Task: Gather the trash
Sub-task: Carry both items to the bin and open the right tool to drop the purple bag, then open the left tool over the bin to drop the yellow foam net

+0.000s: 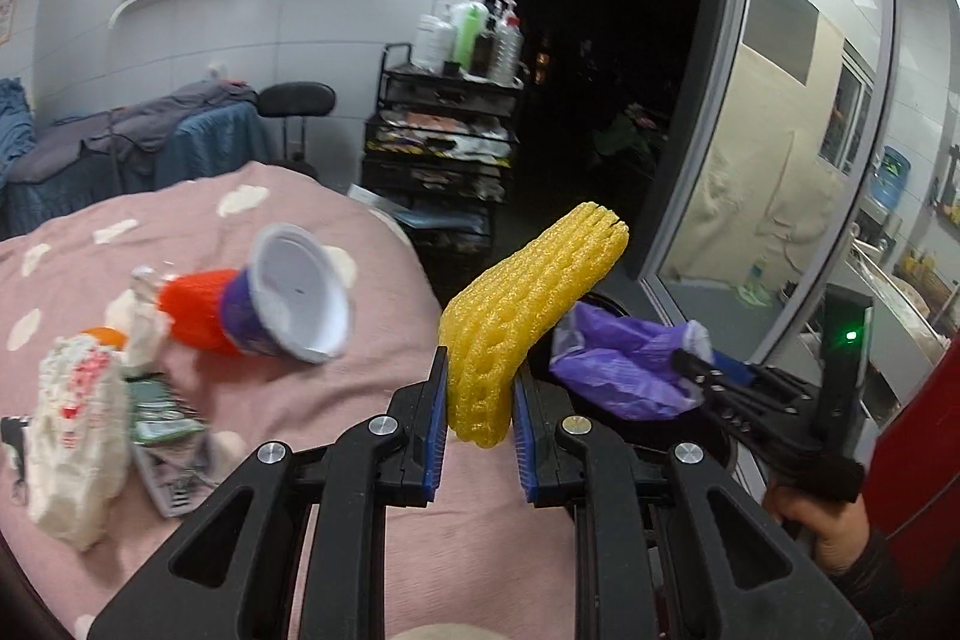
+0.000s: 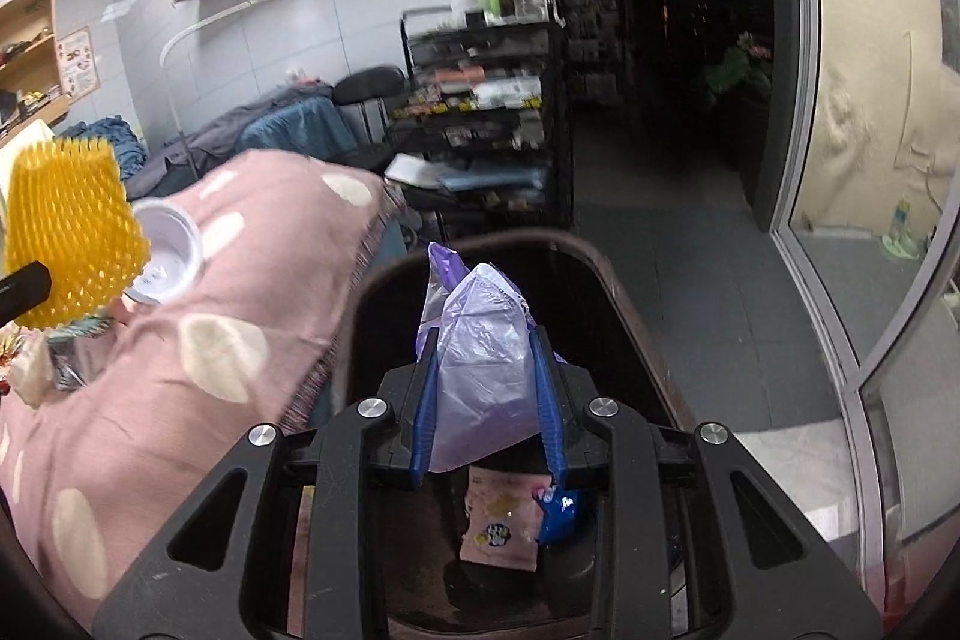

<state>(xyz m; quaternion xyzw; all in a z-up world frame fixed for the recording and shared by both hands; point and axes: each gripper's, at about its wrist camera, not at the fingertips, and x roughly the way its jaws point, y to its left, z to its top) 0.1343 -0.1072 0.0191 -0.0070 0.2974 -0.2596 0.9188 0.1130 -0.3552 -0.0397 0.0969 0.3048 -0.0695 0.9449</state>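
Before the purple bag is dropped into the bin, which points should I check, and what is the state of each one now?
1. Right claw grips the purple bag: ok.
2. Bag is above the open bin: ok.
3. Bin has room; only a pink wrapper and blue wrapper visible inside: ok.
4. Left claw holds the yellow foam net: ok.
5. Bed cleared of trash: not ok, the cup remains.
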